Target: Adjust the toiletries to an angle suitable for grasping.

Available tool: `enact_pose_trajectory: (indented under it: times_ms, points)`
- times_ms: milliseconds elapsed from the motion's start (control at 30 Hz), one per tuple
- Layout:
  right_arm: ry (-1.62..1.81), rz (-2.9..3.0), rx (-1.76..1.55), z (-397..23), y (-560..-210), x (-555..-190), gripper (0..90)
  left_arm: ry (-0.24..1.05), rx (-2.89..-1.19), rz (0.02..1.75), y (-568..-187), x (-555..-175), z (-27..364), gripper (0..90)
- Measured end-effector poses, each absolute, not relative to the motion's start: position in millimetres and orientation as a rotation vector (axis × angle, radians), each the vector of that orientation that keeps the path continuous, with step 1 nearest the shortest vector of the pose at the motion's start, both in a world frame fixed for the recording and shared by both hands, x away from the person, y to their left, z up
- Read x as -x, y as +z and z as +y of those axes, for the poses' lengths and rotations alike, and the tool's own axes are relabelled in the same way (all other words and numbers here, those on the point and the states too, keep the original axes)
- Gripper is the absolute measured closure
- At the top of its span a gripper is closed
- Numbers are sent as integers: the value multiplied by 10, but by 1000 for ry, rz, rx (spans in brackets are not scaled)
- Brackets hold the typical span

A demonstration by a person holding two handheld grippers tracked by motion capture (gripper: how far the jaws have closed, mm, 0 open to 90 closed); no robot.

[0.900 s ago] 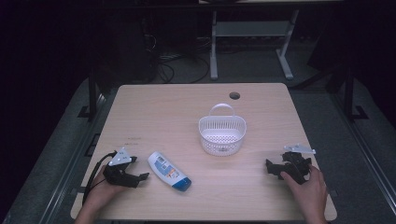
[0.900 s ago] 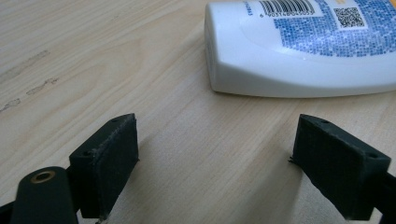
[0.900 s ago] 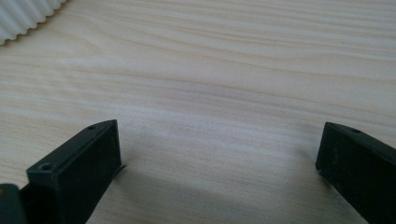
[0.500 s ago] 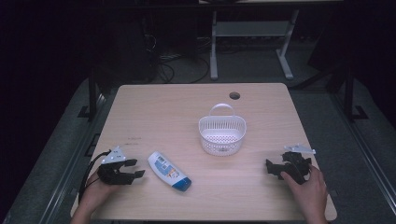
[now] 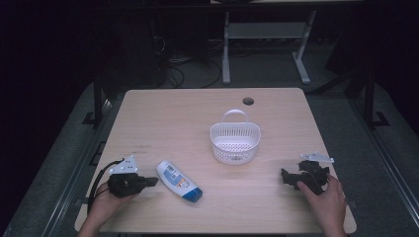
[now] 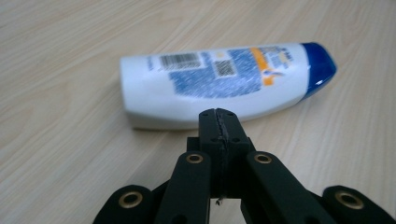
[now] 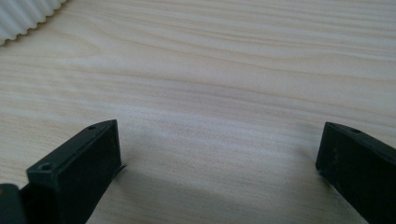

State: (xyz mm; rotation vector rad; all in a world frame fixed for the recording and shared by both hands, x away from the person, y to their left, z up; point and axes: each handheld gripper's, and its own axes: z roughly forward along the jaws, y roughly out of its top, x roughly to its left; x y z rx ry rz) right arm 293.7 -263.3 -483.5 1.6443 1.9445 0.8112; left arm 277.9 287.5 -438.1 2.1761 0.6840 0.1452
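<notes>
Both grippers are matte black: the left gripper [image 6: 218, 122] shows brass-ringed pivot holes, a grey three-cornered plate and a looping black cable; the right gripper [image 5: 285, 176] carries a matching plate

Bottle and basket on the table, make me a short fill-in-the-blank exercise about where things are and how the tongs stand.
1. The bottle lies on its side, with a cap coloured ____.
2. The left tongs point at the bottle with jaws ____.
3. The right tongs rest over bare table with jaws ____.
4. The white basket holds ____.

Missing words: blue; shut; open; nothing
</notes>
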Motion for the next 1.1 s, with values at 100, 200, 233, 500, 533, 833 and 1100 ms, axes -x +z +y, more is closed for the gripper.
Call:
enact_pose_trajectory:
  times_ms: [100,200,233,500,533,833,1100]
  points:
    - [810,1945,-1644,-2633,-4835,-2939,0,138,-2176,659,-4360,-2754,2805,900]
    - [811,1945,-1645,-2633,-4835,-2939,0,116,-2176,628,-4361,-2750,2720,900]
    - [810,1945,-1645,-2633,-4835,-2939,0,109,-2183,616,-4364,-2746,2675,900]
    - [811,1945,-1644,-2633,-4835,-2939,0,80,-2228,546,-4417,-2724,2430,900]
    - [810,1945,-1645,-2632,-4835,-2939,0,78,-2233,539,-4423,-2721,2411,900]
    - [810,1945,-1645,-2632,-4835,-2939,0,54,-2243,517,-4471,-2736,2297,900]
    - [811,1945,-1645,-2632,-4835,-2939,0,61,-2249,512,-4486,-2811,2182,900]
